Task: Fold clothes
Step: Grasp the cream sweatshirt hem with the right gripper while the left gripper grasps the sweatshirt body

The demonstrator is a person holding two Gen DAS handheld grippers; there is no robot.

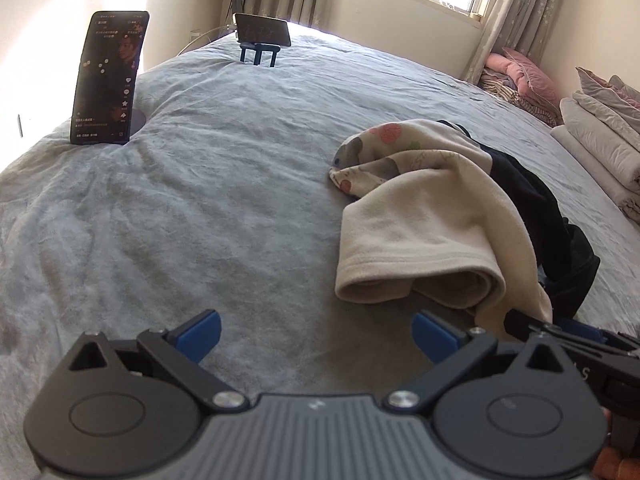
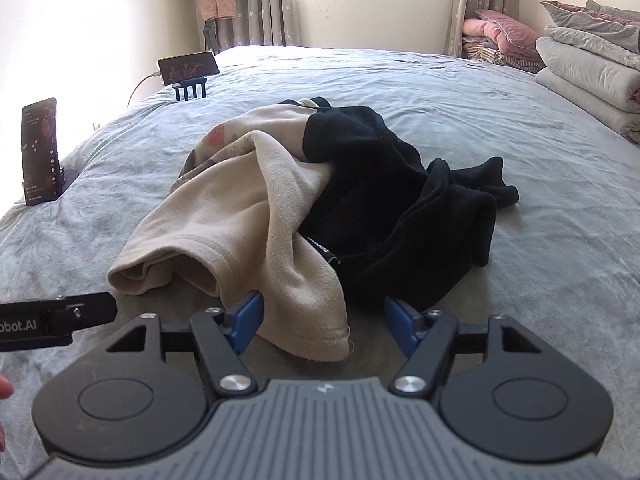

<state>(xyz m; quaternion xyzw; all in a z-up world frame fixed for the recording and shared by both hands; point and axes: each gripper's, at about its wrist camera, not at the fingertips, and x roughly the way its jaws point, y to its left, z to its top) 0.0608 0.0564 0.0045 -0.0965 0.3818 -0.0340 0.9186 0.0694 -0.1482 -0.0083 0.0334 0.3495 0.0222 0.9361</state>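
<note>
A crumpled cream fleece garment with a flower print lies on the grey bed sheet, tangled with a black garment on its right. My right gripper hangs low over the near edge of the pile. Its blue pads stand apart with the cream hem between them; the right pad is clear of the cloth. In the left wrist view the cream garment and the black garment lie to the right. My left gripper is open over bare sheet, with nothing between its fingers.
Two phones on stands sit at the bed's left edge, an upright one and a sideways one. Folded grey bedding and pink pillows are stacked at the right. A window and curtains lie beyond the bed.
</note>
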